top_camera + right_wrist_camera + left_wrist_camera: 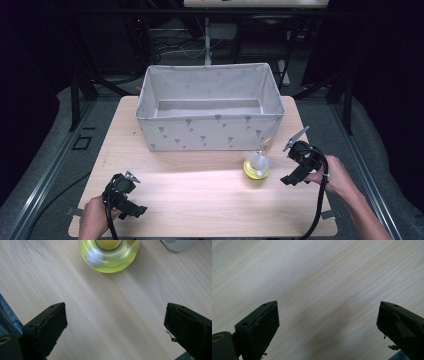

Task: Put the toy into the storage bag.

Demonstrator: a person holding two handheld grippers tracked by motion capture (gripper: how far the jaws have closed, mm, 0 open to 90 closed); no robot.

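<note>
A small round yellow-green translucent container [256, 167] with a clear top stands on the wooden table [200, 200], just in front of the grey fabric box's right end. In the right gripper view the container [108, 253] sits ahead of the jaws at the top edge, and bare wood lies between the jaws. My right gripper [287, 162] hovers a little to the container's right, open and holding nothing. My left gripper [131, 195] rests low at the table's near left corner, open over bare wood [328, 322].
A large open grey fabric box [210, 132] with a small printed pattern takes up the table's far half; its corner [178, 245] shows in the right gripper view. Dark frames and cables stand behind the table. Bare wood runs between the two grippers.
</note>
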